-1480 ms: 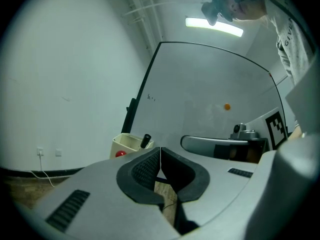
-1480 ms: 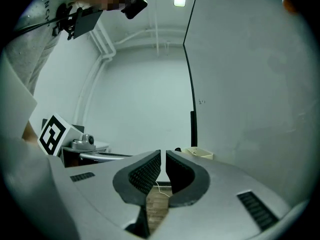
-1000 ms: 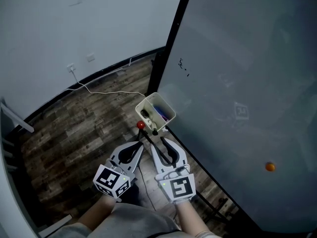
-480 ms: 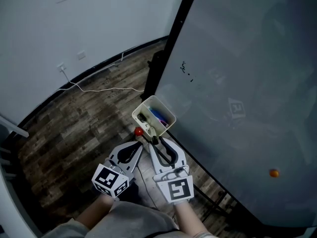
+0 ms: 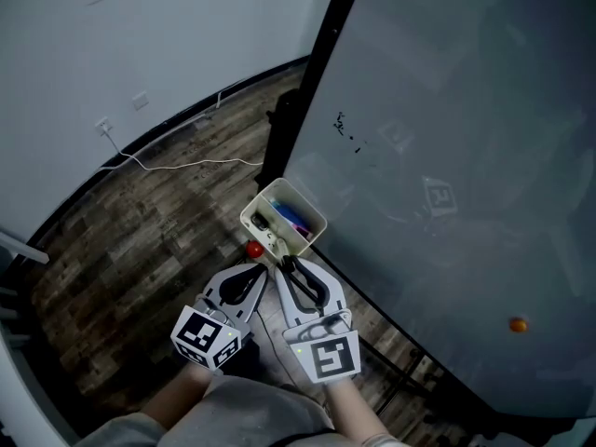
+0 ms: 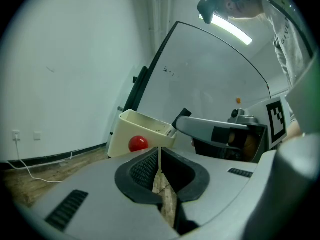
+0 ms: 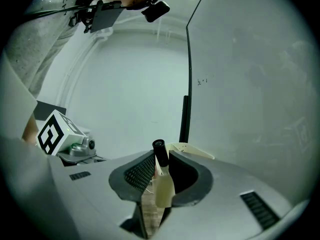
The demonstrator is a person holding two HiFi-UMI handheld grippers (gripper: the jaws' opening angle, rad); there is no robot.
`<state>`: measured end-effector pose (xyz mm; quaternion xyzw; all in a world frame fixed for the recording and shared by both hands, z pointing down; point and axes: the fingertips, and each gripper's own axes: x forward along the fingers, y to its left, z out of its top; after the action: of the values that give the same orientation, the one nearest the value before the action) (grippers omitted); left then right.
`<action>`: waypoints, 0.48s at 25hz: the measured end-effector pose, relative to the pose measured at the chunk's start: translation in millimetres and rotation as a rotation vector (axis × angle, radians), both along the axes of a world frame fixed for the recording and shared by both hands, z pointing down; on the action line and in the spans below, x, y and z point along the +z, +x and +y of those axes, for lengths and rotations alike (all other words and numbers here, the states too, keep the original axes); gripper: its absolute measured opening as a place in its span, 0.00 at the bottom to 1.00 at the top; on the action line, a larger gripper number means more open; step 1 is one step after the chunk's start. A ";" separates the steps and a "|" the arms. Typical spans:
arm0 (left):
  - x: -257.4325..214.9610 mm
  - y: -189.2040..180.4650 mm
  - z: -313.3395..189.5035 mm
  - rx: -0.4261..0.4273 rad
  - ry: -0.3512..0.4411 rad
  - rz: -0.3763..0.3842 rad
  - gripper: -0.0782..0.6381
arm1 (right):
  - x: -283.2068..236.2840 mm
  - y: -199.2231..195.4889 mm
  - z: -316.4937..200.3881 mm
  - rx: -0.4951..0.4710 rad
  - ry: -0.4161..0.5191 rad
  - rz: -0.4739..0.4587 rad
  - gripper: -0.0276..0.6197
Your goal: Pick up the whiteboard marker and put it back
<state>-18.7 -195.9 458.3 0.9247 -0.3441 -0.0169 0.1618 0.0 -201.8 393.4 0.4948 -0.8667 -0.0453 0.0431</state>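
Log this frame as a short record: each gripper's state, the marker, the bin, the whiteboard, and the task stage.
left gripper: shut, nothing between its jaws
right gripper: jaws have just been closing; shut on the whiteboard marker
whiteboard marker: black cap up, pale barrel, standing between the right jaws
bin: cream, against the whiteboard, red ball on its outer wall
whiteboard: few small ink marks, one orange magnet
task stage: marker held just short of the bin, not yet put back

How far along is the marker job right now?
Pickup looks done: the right gripper has just been closing its jaws and clamps the whiteboard marker, right beside the cream tray. Left: putting it back in the tray. The left gripper is shut and empty.
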 end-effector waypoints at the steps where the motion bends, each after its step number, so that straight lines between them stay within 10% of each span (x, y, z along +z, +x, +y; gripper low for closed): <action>1: -0.1 -0.2 -0.5 0.001 0.000 0.001 0.13 | -0.4 0.2 -0.4 0.003 -0.001 -0.003 0.18; 12: -1.2 -4.2 -3.4 -0.002 -0.002 -0.004 0.13 | -2.3 8.7 -4.0 0.033 -0.018 -0.039 0.16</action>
<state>-22.9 -199.2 457.1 0.9242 -0.3454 -0.0146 0.1621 8.7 -205.8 391.2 0.5097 -0.8594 -0.0272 0.0311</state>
